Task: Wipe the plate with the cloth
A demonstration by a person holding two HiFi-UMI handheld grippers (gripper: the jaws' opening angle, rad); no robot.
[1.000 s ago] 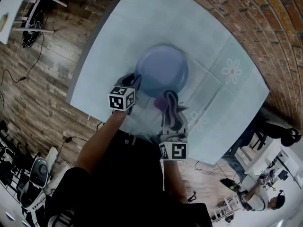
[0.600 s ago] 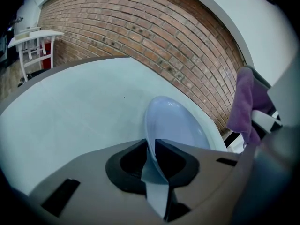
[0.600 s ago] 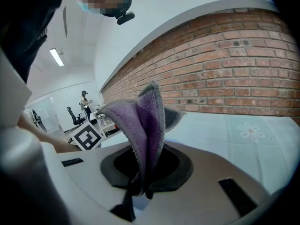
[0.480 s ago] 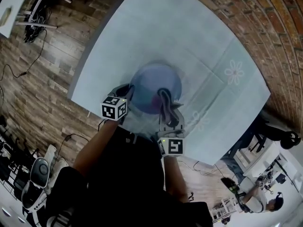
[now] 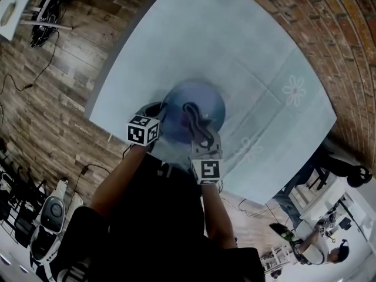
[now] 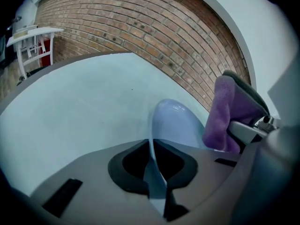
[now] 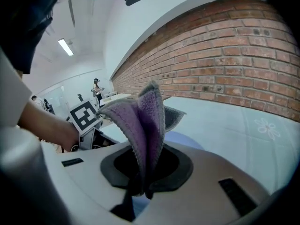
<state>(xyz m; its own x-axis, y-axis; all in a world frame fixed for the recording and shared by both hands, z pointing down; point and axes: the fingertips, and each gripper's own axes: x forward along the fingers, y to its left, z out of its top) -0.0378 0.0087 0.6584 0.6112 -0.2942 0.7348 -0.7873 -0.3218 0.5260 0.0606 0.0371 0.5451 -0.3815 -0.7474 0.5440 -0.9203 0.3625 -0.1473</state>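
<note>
A pale blue plate [image 5: 205, 101] lies on the table near its front edge. My left gripper [image 5: 161, 114] is at the plate's left rim. In the left gripper view the rim [image 6: 151, 134] runs edge-on through the narrow gap, and the jaws are closing onto it with the pads against it. My right gripper [image 5: 197, 129] is shut on a purple cloth [image 5: 192, 117] that hangs over the plate's middle. In the right gripper view the cloth [image 7: 143, 121] stands folded up out of the jaws, with the plate [image 7: 185, 138] just behind it.
The table carries a light blue tablecloth [image 5: 247, 46] with flower prints [image 5: 294, 90]. Its front edge is close below the grippers. Wooden floor with cables lies at the left, and brick floor at the right. A person stands far off at the lower right.
The left gripper has gone to the plate's left rim and its jaws have narrowed around it. The right gripper has carried the cloth from the plate's near edge over its middle.
</note>
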